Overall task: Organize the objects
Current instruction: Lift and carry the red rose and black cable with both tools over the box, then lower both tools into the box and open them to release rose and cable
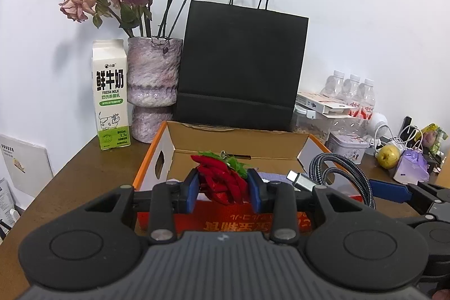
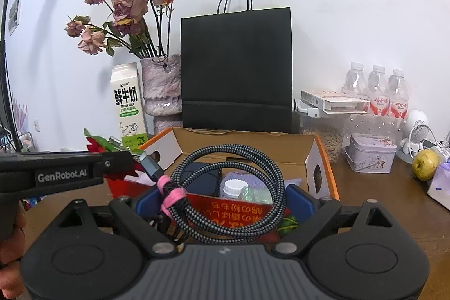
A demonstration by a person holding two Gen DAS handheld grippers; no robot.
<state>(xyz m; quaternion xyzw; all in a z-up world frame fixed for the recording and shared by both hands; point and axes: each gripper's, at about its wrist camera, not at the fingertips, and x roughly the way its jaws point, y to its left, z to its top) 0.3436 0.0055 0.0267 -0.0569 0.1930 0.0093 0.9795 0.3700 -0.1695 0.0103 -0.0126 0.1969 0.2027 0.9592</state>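
Note:
My left gripper (image 1: 223, 187) is shut on a bunch of red chili peppers (image 1: 222, 182) with green leaves, held over the near edge of the open orange cardboard box (image 1: 146, 162). My right gripper (image 2: 225, 201) is wide apart around a coiled grey braided cable (image 2: 233, 204) tied with a pink band; the coil rests against the left finger, above the box (image 2: 326, 167). The cable (image 1: 337, 173) and right finger show at the right of the left wrist view. The chilies (image 2: 97, 145) show at the left of the right wrist view. In the box lie a white-capped bottle (image 2: 233, 187) and a dark item.
Behind the box stand a black paper bag (image 1: 242, 66), a vase of dried roses (image 1: 153, 86) and a milk carton (image 1: 111, 97). To the right are water bottles (image 2: 377, 92), a clear container (image 2: 323, 131), a tin (image 2: 369, 156), a small fan (image 2: 417, 128) and a yellow-green apple (image 2: 424, 160).

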